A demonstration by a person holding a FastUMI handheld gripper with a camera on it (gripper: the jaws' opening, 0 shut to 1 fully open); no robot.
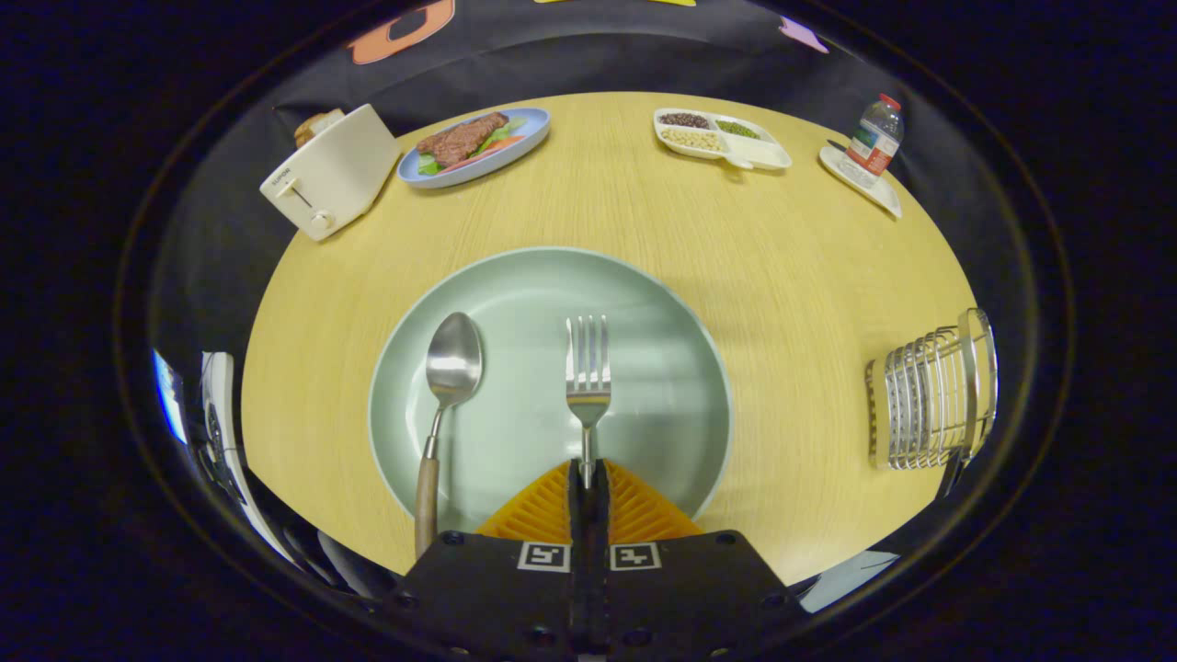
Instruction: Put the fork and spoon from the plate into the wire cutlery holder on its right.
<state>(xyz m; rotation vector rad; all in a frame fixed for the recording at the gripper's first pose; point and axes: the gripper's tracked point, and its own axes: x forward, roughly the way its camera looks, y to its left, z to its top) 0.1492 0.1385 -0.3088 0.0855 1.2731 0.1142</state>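
Jaws closed on fork (588,368) handle, gripper (588,473) low over plate (414,368). Spoon (451,368) lies to its left on the plate. Thin handle may pivot or slip en route to wire holder (929,397) at desk's right; tines could catch wires.

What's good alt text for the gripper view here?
Gripper shut on the fork handle, over a green plate; the spoon lies beside the fork. A wire cutlery holder stands on the wooden table to the plate's right.
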